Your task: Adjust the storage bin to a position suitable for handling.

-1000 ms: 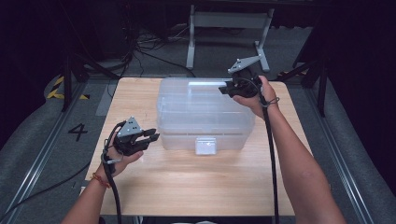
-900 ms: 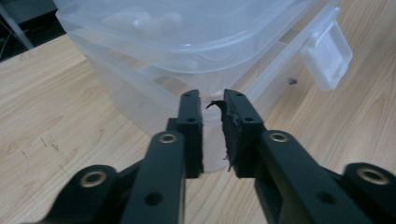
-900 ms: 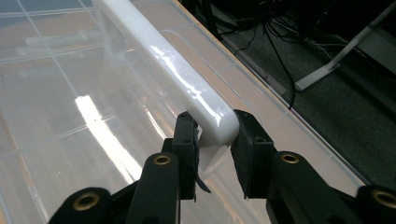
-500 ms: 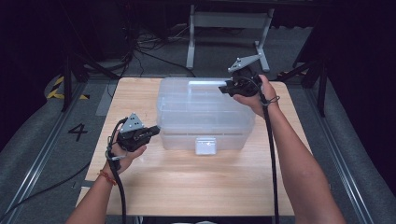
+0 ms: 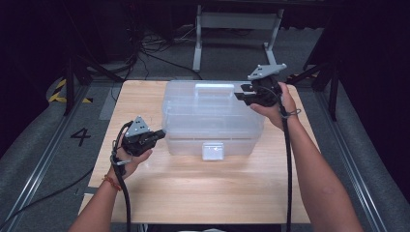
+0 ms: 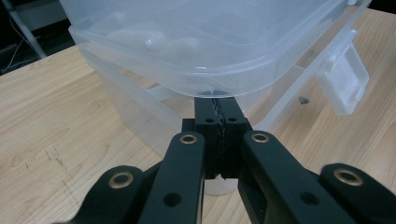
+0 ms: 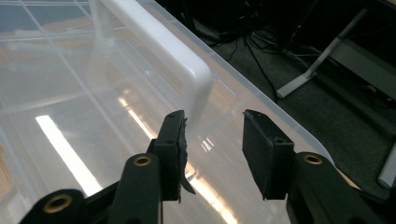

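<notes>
High view: a big see-through plastic box with a lid (image 5: 212, 116) sits in the middle of the light wooden counter (image 5: 203, 193). Its white front latch (image 5: 213, 151) looks shut and the lid is on, so I think the job of opening or lifting the box has hardly begun.

The left tool (image 5: 159, 136) has its jaws pressed together with nothing between them. Its tips sit right under the lid's rim at the box's left corner, as the left gripper view shows.

The right tool (image 5: 240, 93) has just been opening. Its jaws stand apart next to the white handle (image 7: 159, 51) on the lid, and they hold nothing.

Around the counter the room is dark, with a grey floor (image 5: 43, 145), black cables (image 5: 145, 53) and a grey metal stand (image 5: 237, 24) behind.
</notes>
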